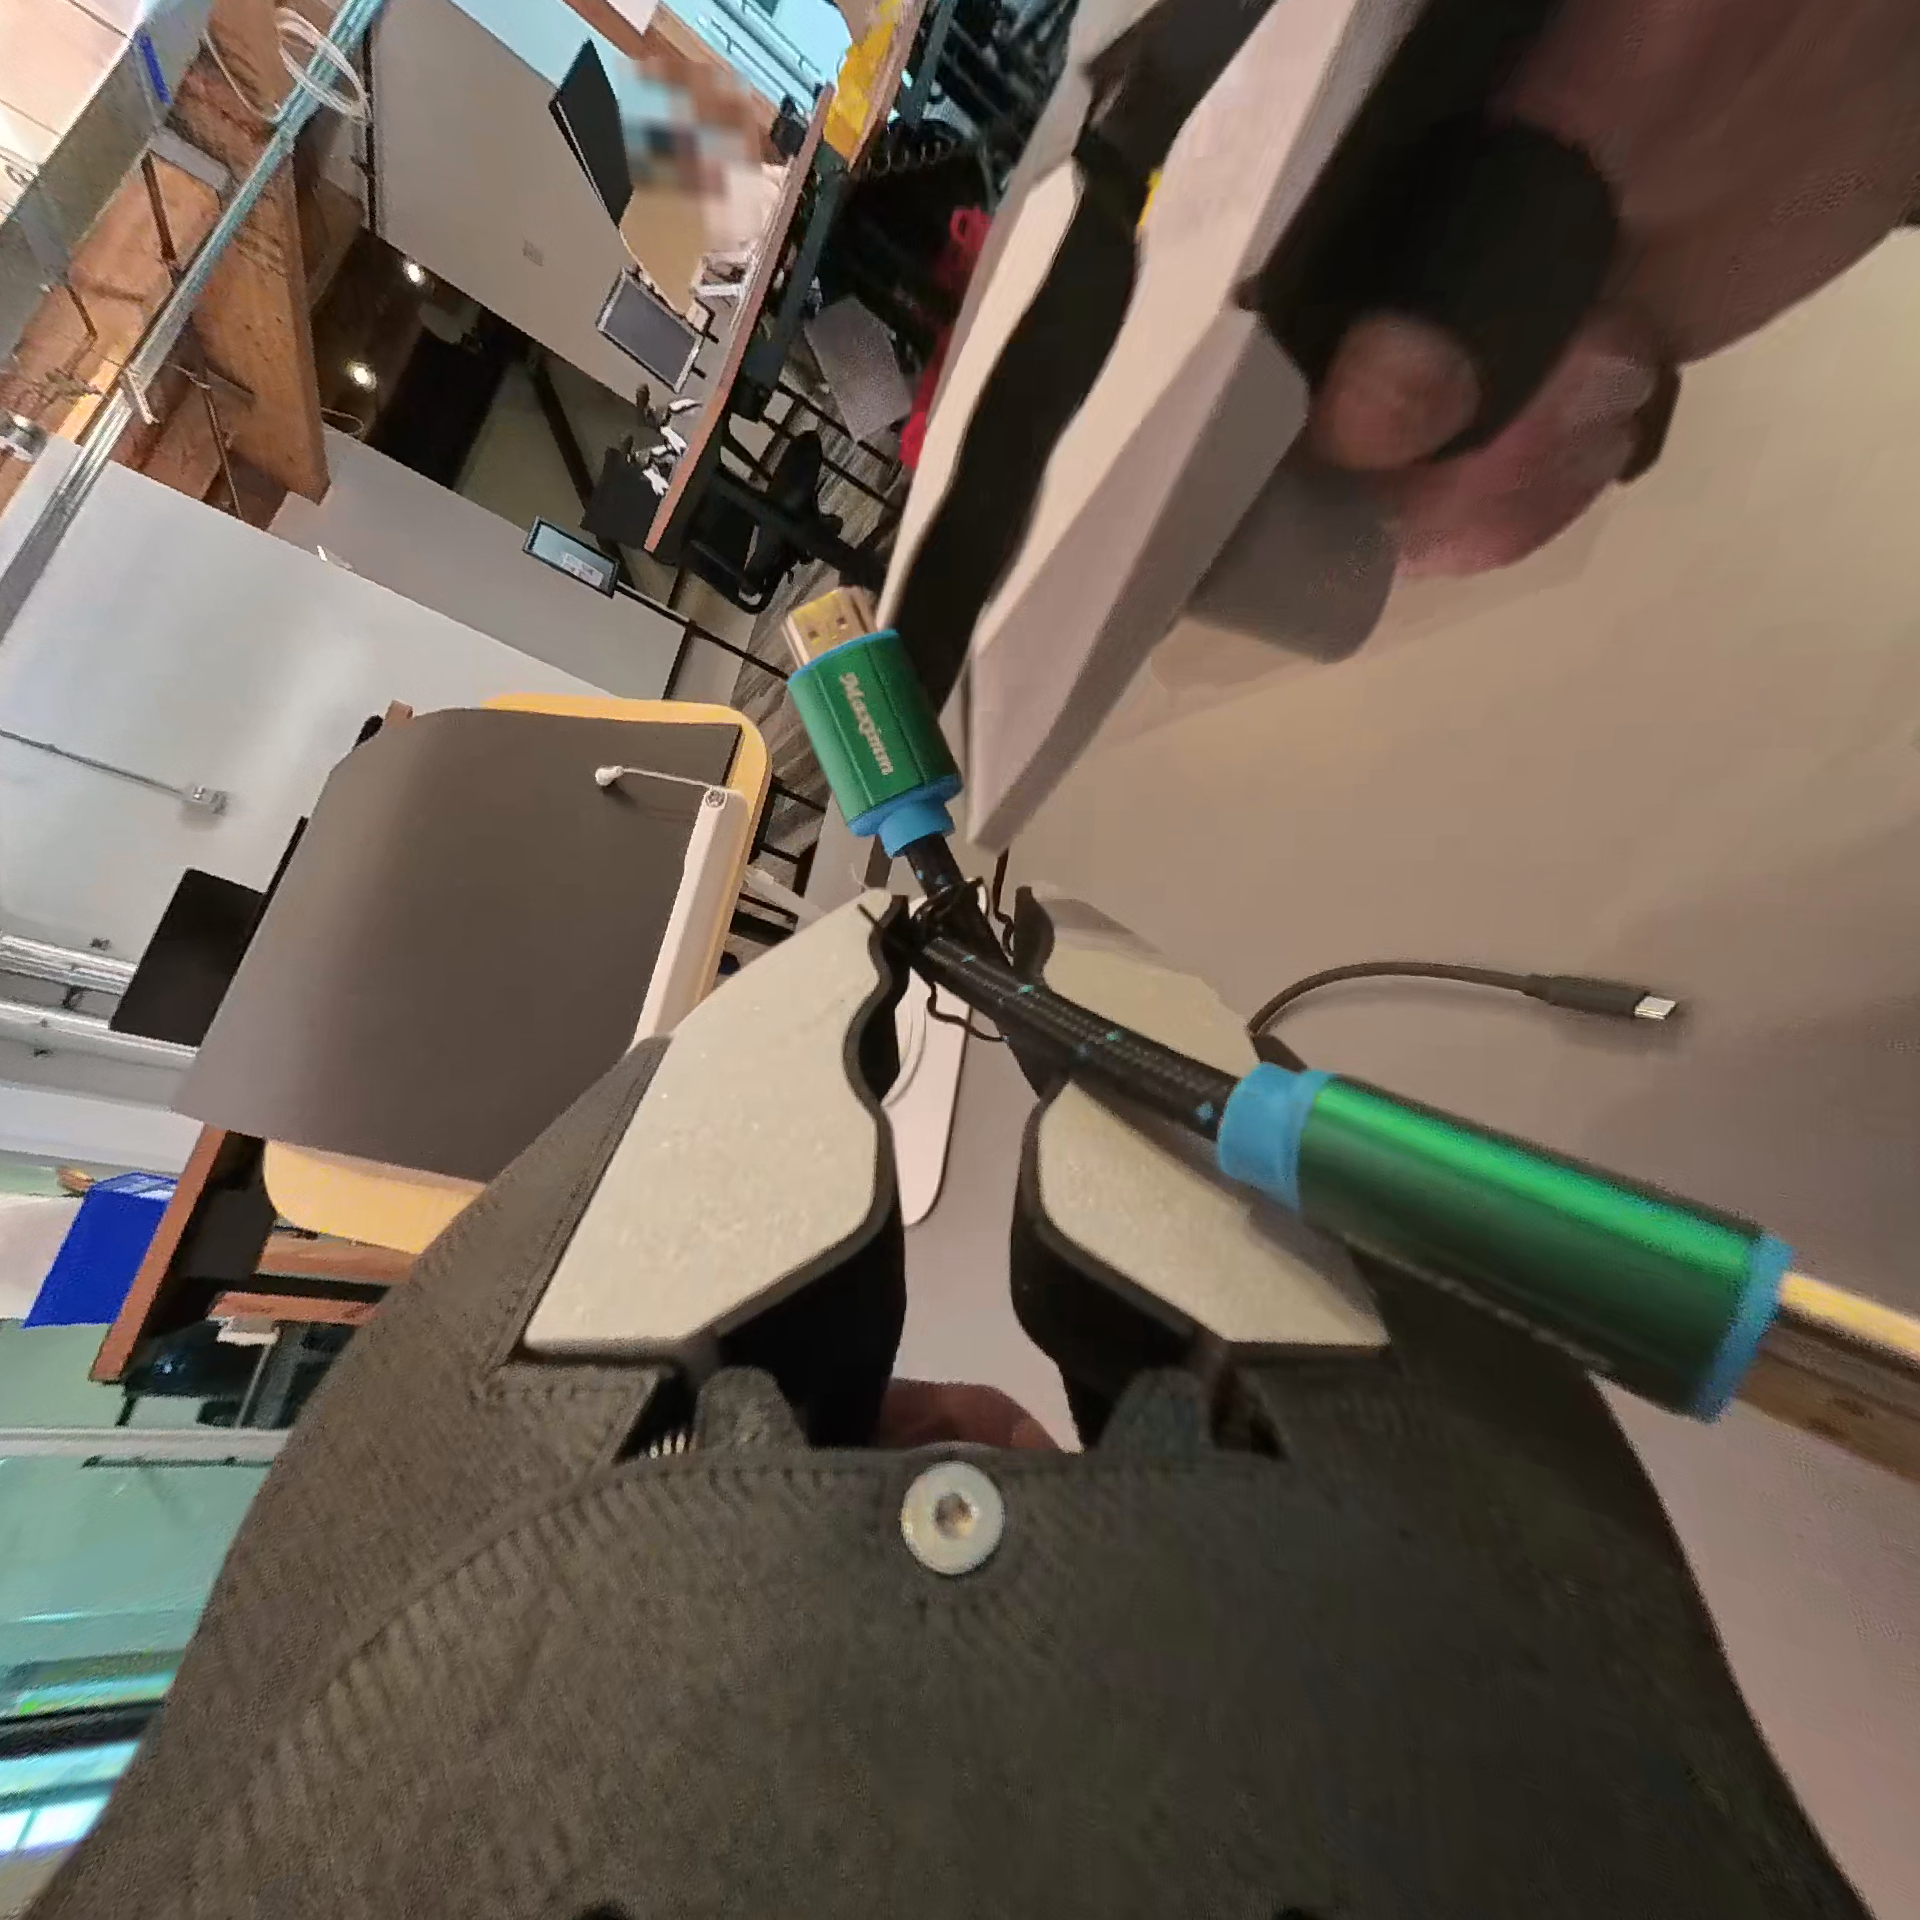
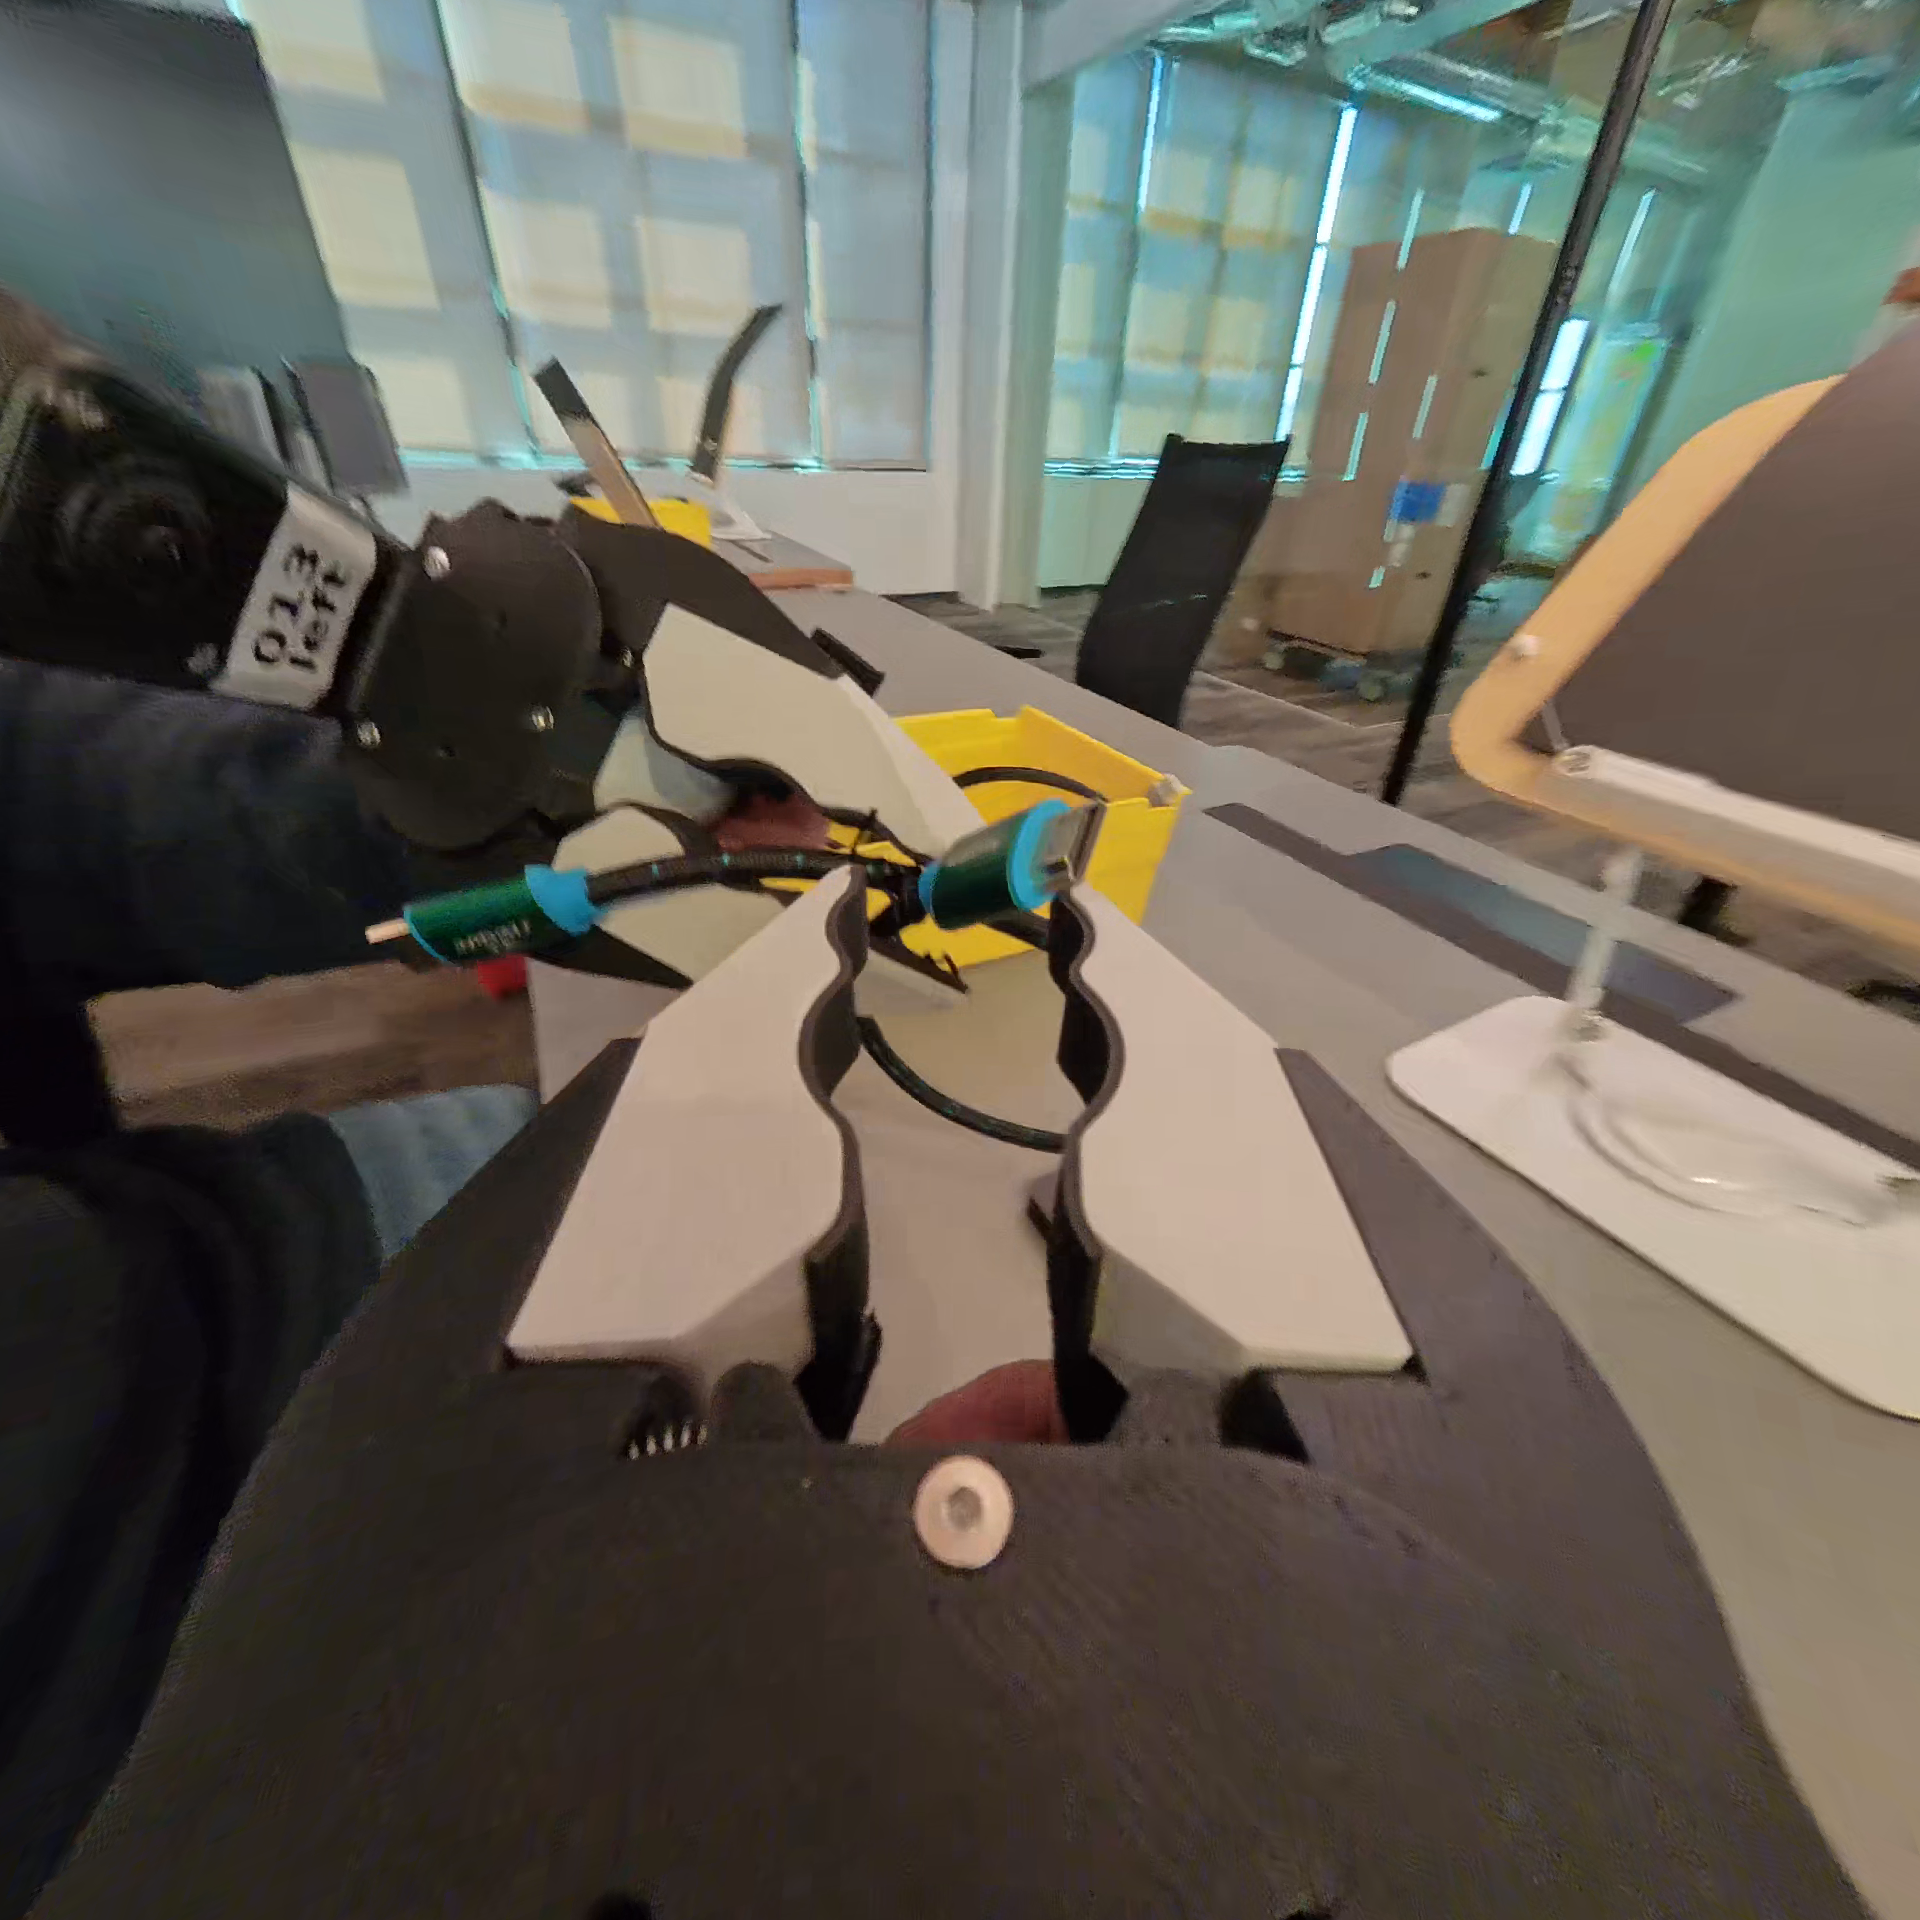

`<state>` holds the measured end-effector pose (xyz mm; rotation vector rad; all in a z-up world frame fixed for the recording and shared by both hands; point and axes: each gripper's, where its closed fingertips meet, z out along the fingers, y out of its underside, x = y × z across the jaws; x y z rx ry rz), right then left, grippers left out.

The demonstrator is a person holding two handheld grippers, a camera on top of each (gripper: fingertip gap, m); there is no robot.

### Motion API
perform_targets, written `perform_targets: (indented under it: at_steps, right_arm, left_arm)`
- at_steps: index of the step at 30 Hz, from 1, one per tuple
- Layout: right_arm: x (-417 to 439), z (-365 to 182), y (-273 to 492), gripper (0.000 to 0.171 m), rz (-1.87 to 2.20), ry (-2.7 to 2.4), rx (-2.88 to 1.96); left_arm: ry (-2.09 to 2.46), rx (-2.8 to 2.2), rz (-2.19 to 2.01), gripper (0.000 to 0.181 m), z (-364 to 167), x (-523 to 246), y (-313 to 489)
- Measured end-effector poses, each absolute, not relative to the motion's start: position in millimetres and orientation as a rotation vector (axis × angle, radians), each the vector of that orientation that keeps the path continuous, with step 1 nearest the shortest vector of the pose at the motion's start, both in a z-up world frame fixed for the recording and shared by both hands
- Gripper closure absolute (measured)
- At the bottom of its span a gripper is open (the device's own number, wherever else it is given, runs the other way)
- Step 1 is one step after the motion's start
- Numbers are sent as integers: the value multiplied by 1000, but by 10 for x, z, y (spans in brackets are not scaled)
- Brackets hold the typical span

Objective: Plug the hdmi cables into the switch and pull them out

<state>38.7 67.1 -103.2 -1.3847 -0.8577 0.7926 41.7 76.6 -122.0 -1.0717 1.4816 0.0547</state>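
The left gripper [image 1: 961, 925] is closed at its fingertips on the black braided middle of a short HDMI cable [image 1: 1081, 1029], held in the air above the grey table [image 1: 1558, 831]. One green, blue-banded plug [image 1: 873, 732] sticks out past the fingertips while the other plug [image 1: 1507, 1236] lies across the near finger. The right gripper [image 2: 961, 914] is open and holds nothing, its fingertips just beside the far plug, with a yellow bin [image 2: 1091, 790] on the table behind.
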Motion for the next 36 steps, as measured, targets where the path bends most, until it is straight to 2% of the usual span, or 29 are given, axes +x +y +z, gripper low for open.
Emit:
perform_targets:
  at_steps: [2,7,10,14,19,24,27,32,35,36]
  right_arm:
    - [335,-1043,699,154,873,-817,-1394]
    - [305,-1045,691,161,1023,-790,-1394]
    - [323,-1006,689,162,1068,-751,-1380]
    - [402,-941,701,163,1104,-707,-1346]
    - [510,-911,760,163,1087,-675,-1318]
    - [610,-929,858,163,1043,-659,-1321]
    - [618,-947,887,163,975,-693,-1317]
    - [537,-945,866,163,928,-755,-1311]
    - [455,-928,810,163,935,-793,-1296]
    - [434,-926,796,163,938,-801,-1294]
  left_arm:
    - [1493,-1053,81,162,-1251,440,754]
    - [1479,-1051,88,162,-1262,430,778]
    - [1439,-1057,76,159,-1223,432,806]
    - [1392,-1100,38,145,-1194,376,868]
    - [1398,-1130,-15,149,-1225,365,878]
    - [1382,-1202,-119,168,-1226,247,966]
    - [1327,-1252,-309,164,-1117,231,937]
    - [1370,-1320,-467,144,-1178,306,824]
    - [1411,-1352,-414,146,-1332,402,811]
    - [1414,-1352,-397,153,-1359,424,813]
